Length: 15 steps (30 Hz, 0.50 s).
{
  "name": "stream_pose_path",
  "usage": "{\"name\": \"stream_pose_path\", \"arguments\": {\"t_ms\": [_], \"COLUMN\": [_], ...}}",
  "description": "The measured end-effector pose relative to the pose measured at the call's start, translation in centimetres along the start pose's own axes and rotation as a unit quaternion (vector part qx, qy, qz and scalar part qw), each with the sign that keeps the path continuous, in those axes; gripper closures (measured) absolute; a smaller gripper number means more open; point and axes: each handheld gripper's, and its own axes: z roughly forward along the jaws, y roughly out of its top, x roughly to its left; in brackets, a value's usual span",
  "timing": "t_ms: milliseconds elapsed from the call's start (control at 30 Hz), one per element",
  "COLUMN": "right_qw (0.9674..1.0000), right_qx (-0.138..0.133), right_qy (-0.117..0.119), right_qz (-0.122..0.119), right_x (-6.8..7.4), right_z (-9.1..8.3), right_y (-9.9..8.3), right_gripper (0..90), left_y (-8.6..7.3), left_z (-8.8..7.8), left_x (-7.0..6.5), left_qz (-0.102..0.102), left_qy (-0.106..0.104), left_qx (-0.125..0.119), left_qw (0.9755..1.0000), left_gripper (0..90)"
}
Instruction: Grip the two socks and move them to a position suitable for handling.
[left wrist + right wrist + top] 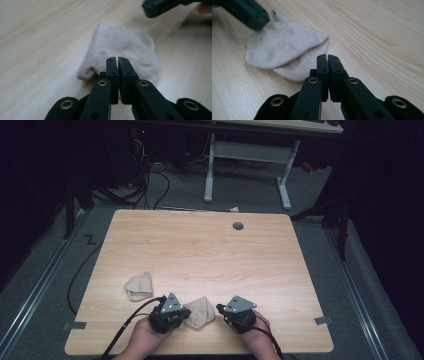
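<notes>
Both hands rest at the surface's (200, 245) near edge; left claw (117, 59) and right claw (327, 56), both pressed together and empty, flank the sock (200, 318).

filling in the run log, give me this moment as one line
left gripper: shut, empty | right gripper: shut, empty | near sock: flat between them | far sock: untouched | table

No readable txt, labels, brands or nos. anywhere. One dark zigzag mark (90, 240), like a "Z", on the grey floor (55, 270) left of the table (200, 245).
</notes>
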Motion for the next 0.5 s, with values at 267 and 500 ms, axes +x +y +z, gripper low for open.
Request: {"name": "stream_pose_path", "arguments": {"t_ms": [267,500], "right_qw": [0.9988,0.9944], "right_qx": [0.035,0.025], "right_qy": [0.029,0.09], "right_qz": [-0.018,-0.05], "right_x": [0.8,3.8], "right_z": [2.1,1.8], "right_y": [0.1,0.6], "right_gripper": [88.2,87.7], "left_y": [-0.1,1.2], "left_z": [1.5,1.9], "left_x": [0.2,4.2], "left_qz": [-0.003,-0.048], "left_qy": [0.014,0.054], "left_qx": [0.013,-0.028], "left_qw": [0.9998,0.997], "left_gripper": [86.3,82.6]}}
